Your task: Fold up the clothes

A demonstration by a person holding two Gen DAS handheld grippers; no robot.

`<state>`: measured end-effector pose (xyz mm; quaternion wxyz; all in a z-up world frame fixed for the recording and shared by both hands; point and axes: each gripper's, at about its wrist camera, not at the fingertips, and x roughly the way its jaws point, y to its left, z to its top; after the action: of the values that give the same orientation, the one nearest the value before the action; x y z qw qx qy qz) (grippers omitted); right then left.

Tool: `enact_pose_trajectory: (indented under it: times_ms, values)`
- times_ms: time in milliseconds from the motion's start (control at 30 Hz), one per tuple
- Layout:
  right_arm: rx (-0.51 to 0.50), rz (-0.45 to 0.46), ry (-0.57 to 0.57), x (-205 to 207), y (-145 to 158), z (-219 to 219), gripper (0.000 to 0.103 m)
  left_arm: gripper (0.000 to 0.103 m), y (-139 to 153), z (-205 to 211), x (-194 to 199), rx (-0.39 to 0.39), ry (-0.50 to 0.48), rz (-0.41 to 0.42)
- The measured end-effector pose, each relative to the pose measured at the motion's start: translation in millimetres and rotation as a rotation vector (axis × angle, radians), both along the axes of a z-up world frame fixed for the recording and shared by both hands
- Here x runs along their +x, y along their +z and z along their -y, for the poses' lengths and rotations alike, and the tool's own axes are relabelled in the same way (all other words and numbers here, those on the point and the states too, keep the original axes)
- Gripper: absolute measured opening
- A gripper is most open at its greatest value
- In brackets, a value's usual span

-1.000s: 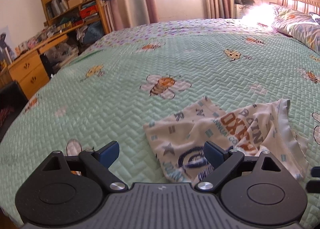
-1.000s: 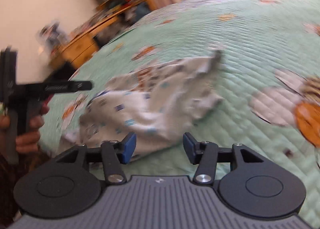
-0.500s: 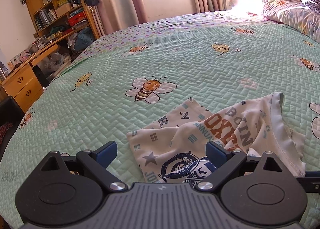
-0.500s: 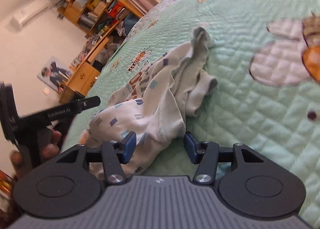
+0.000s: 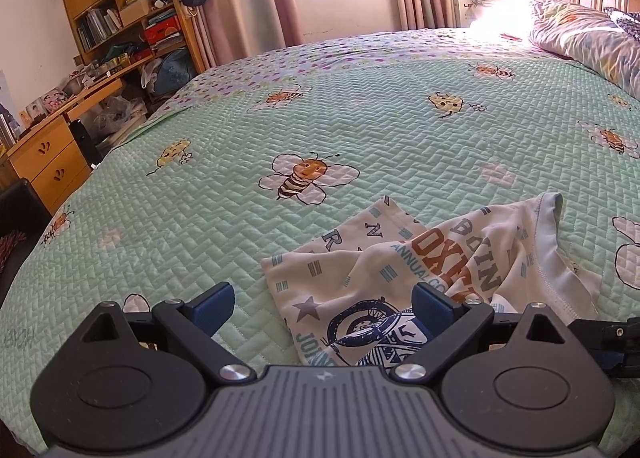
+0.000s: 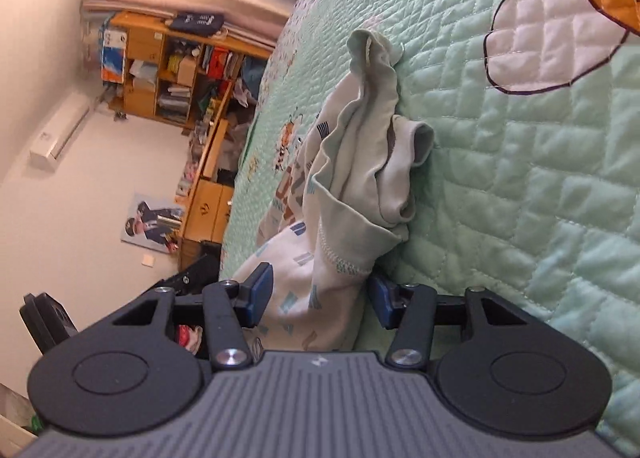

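Since a second ago the right gripper point(image 6: 318, 298) has rolled onto its side and dropped to the crumpled printed shirt point(image 5: 404, 278), a fold of which now stands between its jaws; they are closing, and whether the pads press the cloth cannot be told. The shirt lies bunched on the near part of the green bee-patterned bedspread point(image 5: 360, 130). The left gripper point(image 5: 322, 304) hovers over the shirt's near edge, jaws wide apart and gripping nothing; a pillow point(image 5: 592, 38) lies far off.
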<state>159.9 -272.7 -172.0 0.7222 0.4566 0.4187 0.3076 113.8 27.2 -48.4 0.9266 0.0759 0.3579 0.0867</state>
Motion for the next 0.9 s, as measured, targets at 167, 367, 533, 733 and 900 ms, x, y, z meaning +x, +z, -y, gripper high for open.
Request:
enact_pose_trajectory:
  times_ms: [167,367,533,733,900]
  values:
    - [-0.05,0.031,-0.005,-0.9,3.9,-5.8,0.008,0.096,3.1,-6.1,-3.4,-0.017,0.014,0.002]
    - [-0.145,0.211,-0.074,-3.3,44.5,1.7,0.005,0.096,9.7,-11.7,-11.8,-0.007,0.04,0.006]
    - [-0.077,0.402,-0.21,-18.2,108.1,75.1,0.004,0.096,21.1,-18.4,-15.7,-0.019,0.069,0.023]
    - [-0.231,0.288,-0.417,-26.2,86.6,165.8,0.004,0.096,15.4,0.6,-5.5,0.002,0.043,0.001]
    - [-0.254,0.085,-0.412,-23.9,21.9,172.8,0.005,0.096,11.2,27.0,14.3,0.078,-0.011,-0.025]
